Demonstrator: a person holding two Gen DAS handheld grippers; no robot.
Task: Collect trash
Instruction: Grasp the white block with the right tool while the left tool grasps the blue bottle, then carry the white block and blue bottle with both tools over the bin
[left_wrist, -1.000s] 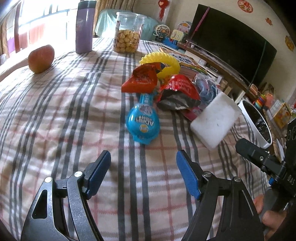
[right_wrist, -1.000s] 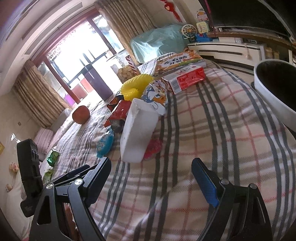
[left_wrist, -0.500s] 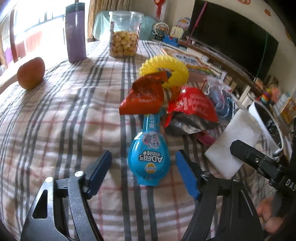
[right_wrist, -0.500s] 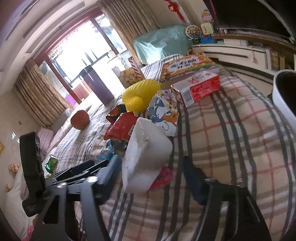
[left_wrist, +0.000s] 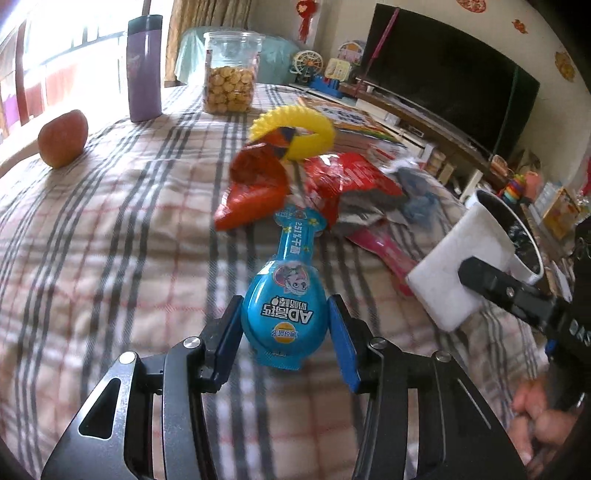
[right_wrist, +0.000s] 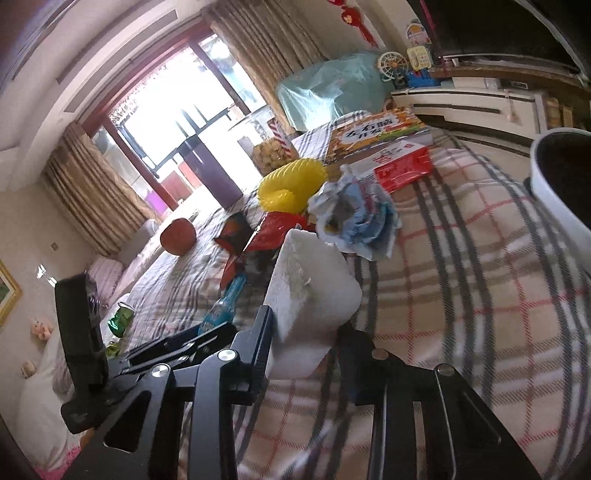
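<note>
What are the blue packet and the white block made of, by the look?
Blue packet: thin glossy plastic, likely a formed blister pack; it shows printed graphics, sheen and a flat sealed rim. White block: probably foam; matte, with a slightly pitted face and soft rounded edges, though dense sponge can't be ruled out.

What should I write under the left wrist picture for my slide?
Left gripper closing around a blue wrapper on the plaid tablecloth.

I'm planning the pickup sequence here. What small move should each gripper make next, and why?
Probably finish closing, then lift. The left gripper is closing around the blue wrapper, which lies flat on the cloth; the right gripper is closing around the white foam block. The white bin stands close by.
</note>
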